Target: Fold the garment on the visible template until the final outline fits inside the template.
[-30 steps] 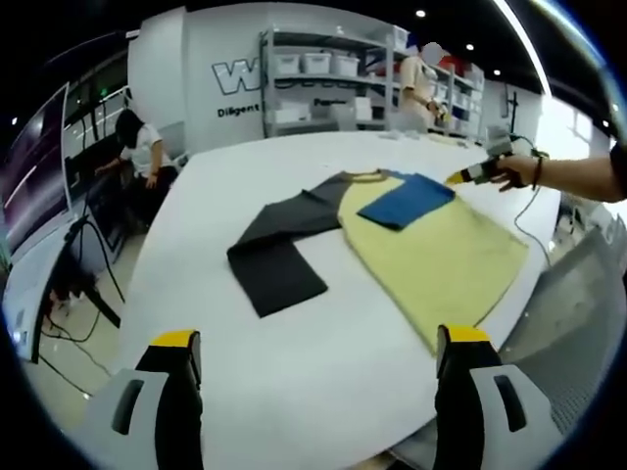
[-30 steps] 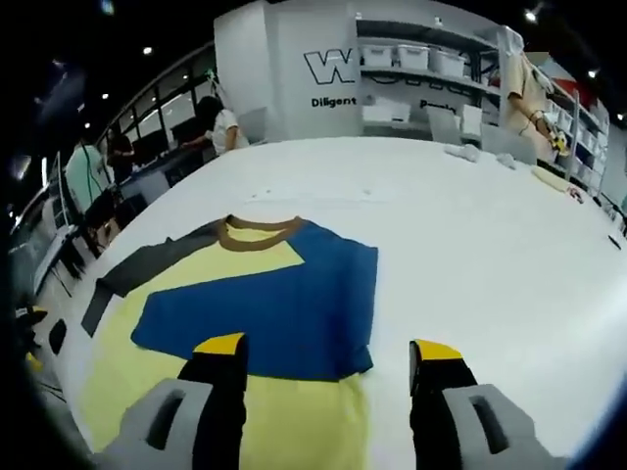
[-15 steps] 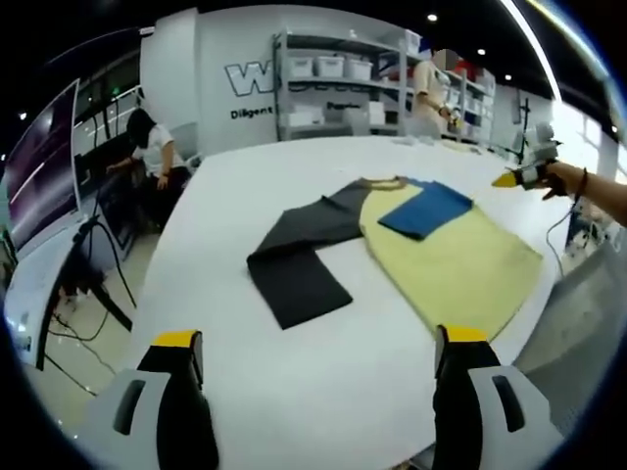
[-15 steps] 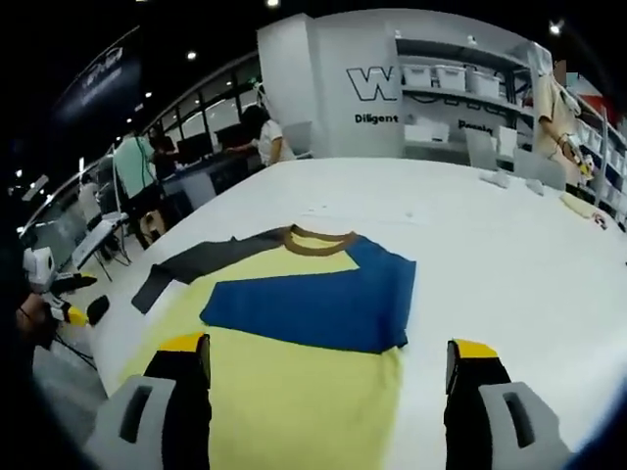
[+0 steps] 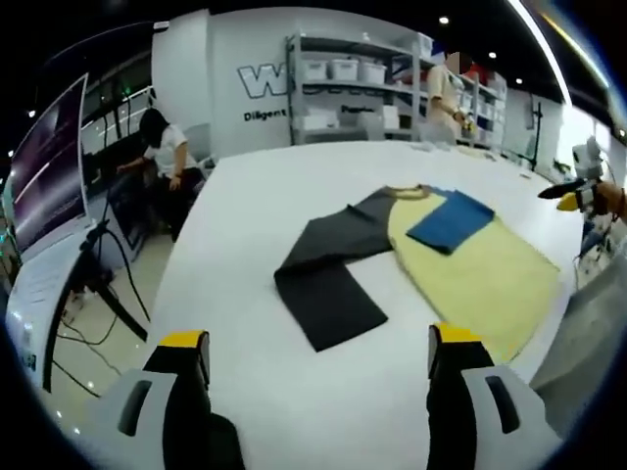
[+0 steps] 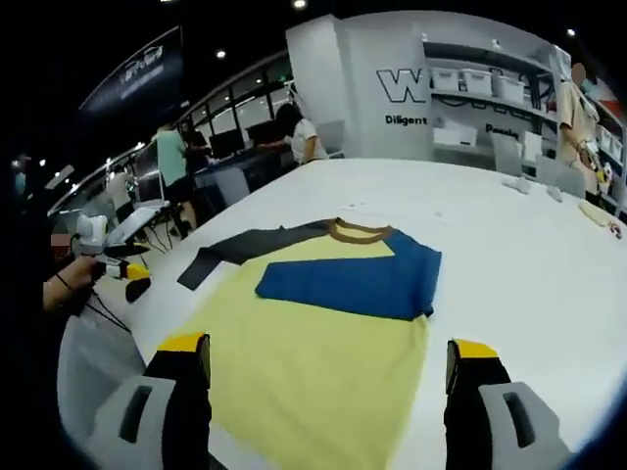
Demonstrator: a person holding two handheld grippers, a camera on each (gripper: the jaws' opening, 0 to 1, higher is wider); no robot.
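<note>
Now I see garment (image 6: 323,352) flat on white table (image 6: 509,255): yellow body, blue sleeve (image 6: 358,284) folded across chest, dark sleeve (image 5: 328,284) spread out. Left gripper (image 5: 313,348) and right gripper (image 6: 321,357) released, jaws wide, grasping nothing.

Yellow T-shirt (image 6: 323,367) with brown collar flat on white table: blue sleeve (image 6: 353,286) folded across chest, dark grey sleeve (image 5: 328,279) spread outward, bent at elbow.
</note>
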